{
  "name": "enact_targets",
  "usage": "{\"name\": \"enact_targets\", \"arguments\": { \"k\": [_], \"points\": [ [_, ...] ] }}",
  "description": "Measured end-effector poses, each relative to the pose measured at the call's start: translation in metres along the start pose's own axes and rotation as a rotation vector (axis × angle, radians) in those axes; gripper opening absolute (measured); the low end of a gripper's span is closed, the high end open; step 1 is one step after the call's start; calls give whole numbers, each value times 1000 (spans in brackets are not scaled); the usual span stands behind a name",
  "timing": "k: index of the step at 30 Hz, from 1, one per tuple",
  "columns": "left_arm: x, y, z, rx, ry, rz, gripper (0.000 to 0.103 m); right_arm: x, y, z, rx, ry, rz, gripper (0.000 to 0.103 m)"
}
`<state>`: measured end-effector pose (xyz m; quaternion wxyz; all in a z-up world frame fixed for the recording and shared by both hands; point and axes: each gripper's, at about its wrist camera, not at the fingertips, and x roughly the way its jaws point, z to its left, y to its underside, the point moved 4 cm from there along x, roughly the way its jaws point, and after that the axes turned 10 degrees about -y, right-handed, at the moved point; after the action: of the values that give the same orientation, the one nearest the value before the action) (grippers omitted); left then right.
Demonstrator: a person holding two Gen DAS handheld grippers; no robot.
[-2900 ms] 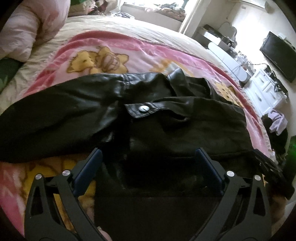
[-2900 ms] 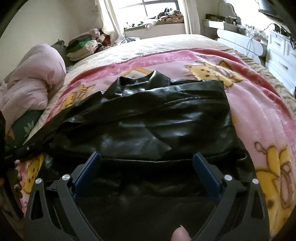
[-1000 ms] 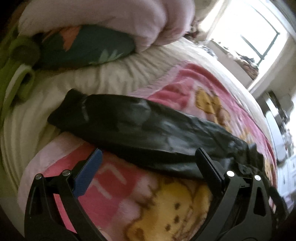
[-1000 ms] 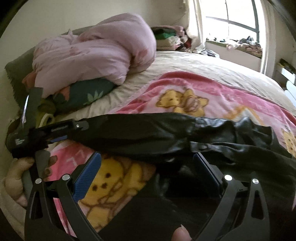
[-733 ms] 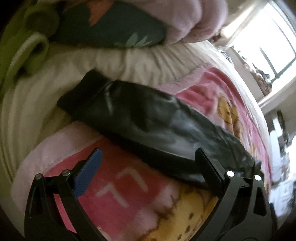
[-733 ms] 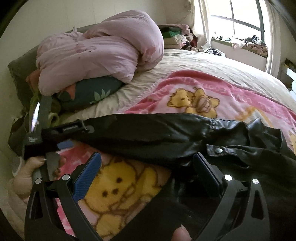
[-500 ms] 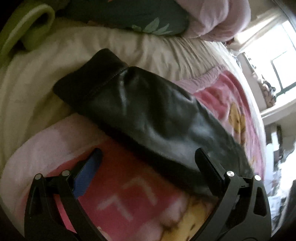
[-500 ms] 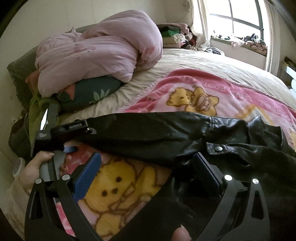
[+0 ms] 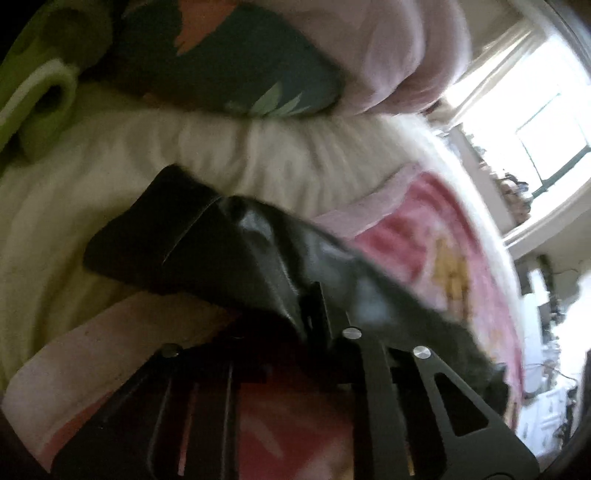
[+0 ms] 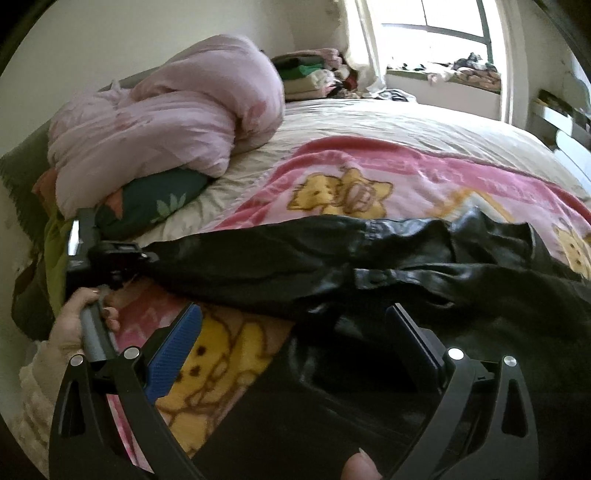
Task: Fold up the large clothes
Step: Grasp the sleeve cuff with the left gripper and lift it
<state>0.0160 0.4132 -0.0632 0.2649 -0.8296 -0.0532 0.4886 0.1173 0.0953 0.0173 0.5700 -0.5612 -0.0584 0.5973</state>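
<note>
A black leather jacket (image 10: 424, 266) lies on a pink cartoon blanket (image 10: 369, 173) on the bed, its left sleeve (image 10: 258, 254) stretched out toward the pillows. In the left wrist view my left gripper (image 9: 303, 321) is shut on that sleeve (image 9: 229, 251) just behind the cuff (image 9: 155, 225). It shows in the right wrist view (image 10: 144, 262) at the sleeve's end, held by a hand. My right gripper (image 10: 295, 332) is open and empty, low over the jacket's body near the sleeve's base.
A pink duvet (image 10: 166, 122) and a dark leaf-print pillow (image 10: 155, 203) pile up at the bed's head. Green fabric (image 9: 40, 85) lies at the far left. Folded clothes (image 10: 306, 77) and a window (image 10: 443, 29) are beyond the bed.
My left gripper moved in on the sleeve's cuff end and closed on it. The right gripper stayed open and shifted little.
</note>
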Motion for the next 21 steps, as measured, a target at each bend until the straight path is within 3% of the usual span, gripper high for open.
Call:
{"name": "enact_targets", "arguments": {
  "k": [4,16,21],
  "points": [
    [-34,-7,-15,15,113,-76,1,-9,8,-16,46,20,-9,98],
    [-118,0,-81,163,306,-265,0,-53,41,-66,188,102,-41,98],
    [-145,9,-118,259,355,-293,0,-72,54,-85,218,146,-34,98]
  ]
}}
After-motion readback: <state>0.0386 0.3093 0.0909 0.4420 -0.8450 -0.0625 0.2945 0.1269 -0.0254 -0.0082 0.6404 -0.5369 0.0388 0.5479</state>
